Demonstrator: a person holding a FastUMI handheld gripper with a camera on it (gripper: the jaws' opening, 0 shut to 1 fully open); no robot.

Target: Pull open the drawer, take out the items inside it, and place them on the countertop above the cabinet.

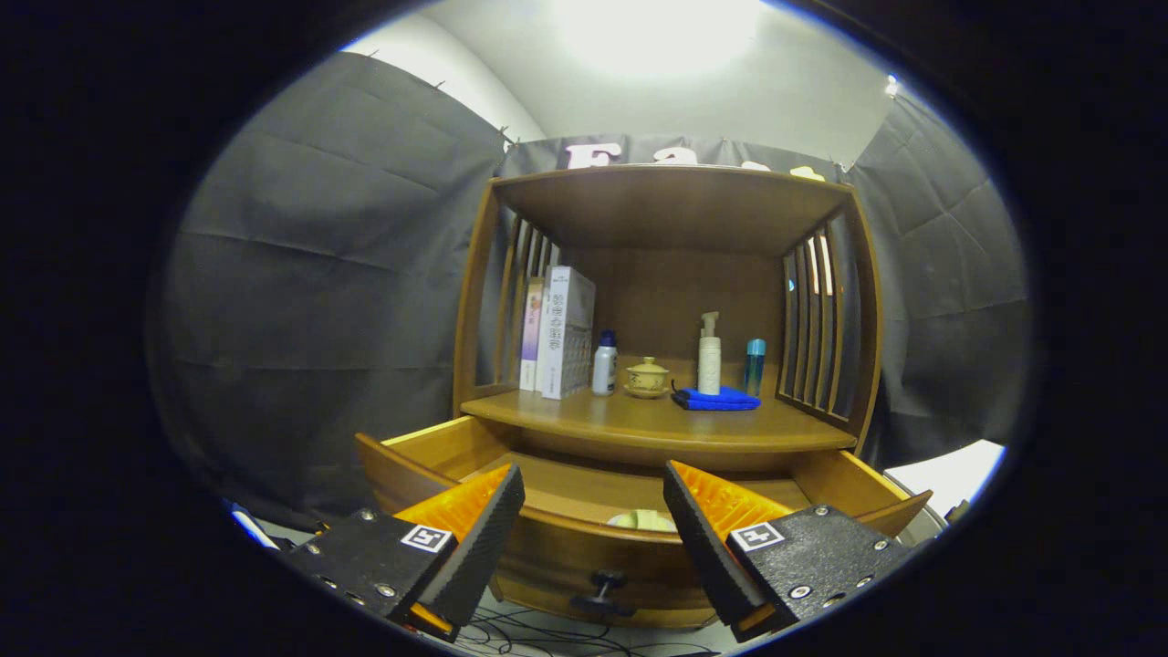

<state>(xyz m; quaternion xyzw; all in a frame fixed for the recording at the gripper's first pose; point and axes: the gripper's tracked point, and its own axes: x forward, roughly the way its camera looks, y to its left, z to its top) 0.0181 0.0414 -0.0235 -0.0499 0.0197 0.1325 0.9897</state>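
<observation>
Counted: 1 wooden cabinet [671, 228] w/ 1 drawer [438, 447], pulled open, 1 dark knob [604, 584] on its front. 1 pale item [643, 520] seen inside drawer, partly hidden. On countertop [639, 422]: 2 books [558, 333] upright, 3 bottles – 1 small white w/ blue cap [604, 363], 1 pump bottle [709, 354], 1 teal [755, 365]; 1 lidded teacup [647, 376]; 1 blue cloth [718, 399]. 1 gripper [593, 511], 2 fingers, spread apart, nothing btw them

Riding on the gripper [593, 529], looking forward along its spread fingers, facing the cabinet [671, 310] head-on from near, just in front of the open drawer [584, 534] and level with the countertop [657, 422] above it.
</observation>
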